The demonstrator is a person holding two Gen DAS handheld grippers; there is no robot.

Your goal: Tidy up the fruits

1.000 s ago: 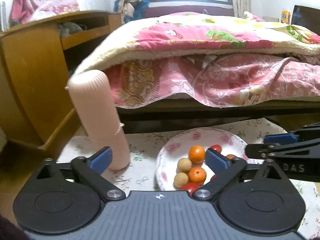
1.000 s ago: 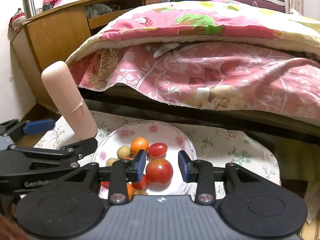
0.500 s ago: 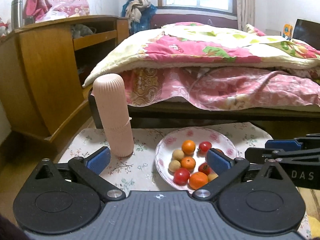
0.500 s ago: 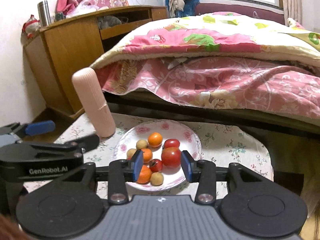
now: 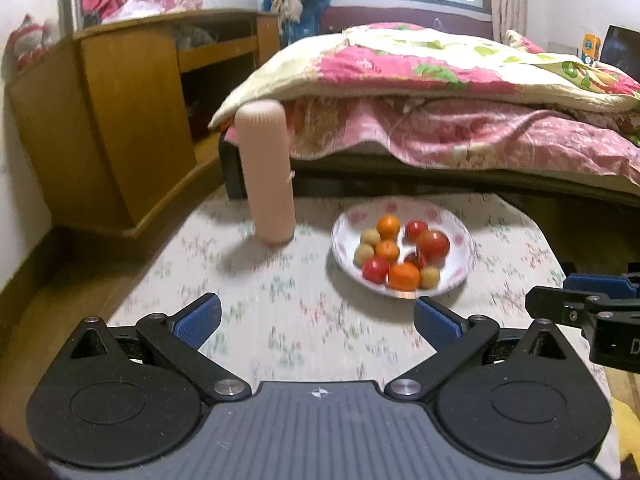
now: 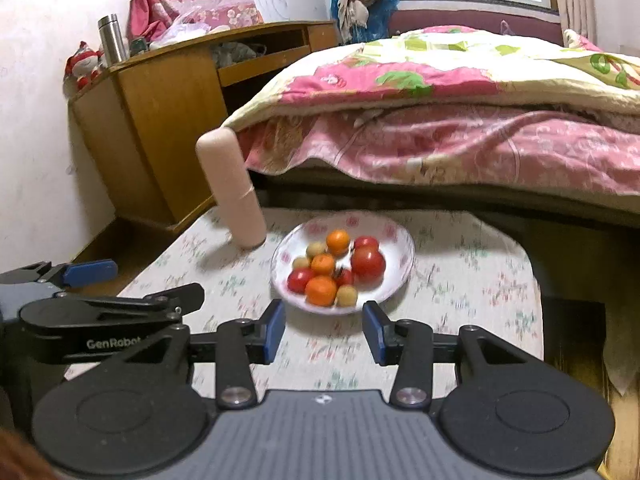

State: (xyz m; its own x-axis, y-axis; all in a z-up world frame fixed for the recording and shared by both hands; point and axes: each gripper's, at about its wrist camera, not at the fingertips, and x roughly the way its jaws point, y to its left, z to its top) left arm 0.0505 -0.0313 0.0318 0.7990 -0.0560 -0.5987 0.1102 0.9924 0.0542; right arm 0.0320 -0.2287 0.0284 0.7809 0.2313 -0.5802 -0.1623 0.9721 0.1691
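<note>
A white floral plate (image 5: pixel 460 236) (image 6: pixel 396 240) sits on the flowered tablecloth and holds several fruits: oranges (image 5: pixel 404 275) (image 6: pixel 321 290), small red tomatoes (image 5: pixel 375 268) (image 6: pixel 299 279), a large red tomato (image 5: pixel 433 242) (image 6: pixel 368 262) and pale round fruits (image 5: pixel 430 277) (image 6: pixel 346 295). My left gripper (image 5: pixel 318 322) is open and empty, held back from the plate, near the table's front. My right gripper (image 6: pixel 323 330) is open and empty, just in front of the plate. Each gripper shows at the edge of the other's view.
A tall pink ribbed bottle (image 5: pixel 265 172) (image 6: pixel 234 188) stands left of the plate. A bed with a pink floral quilt (image 5: pixel 460 92) lies behind the table. A wooden cabinet (image 5: pixel 120 120) stands at the left. The table's right edge (image 6: pixel 536 280) drops to the floor.
Both grippers have pulled back and up from the plate. The right gripper let go of the large red tomato, which now lies on the plate, and its jaws have opened wider.
</note>
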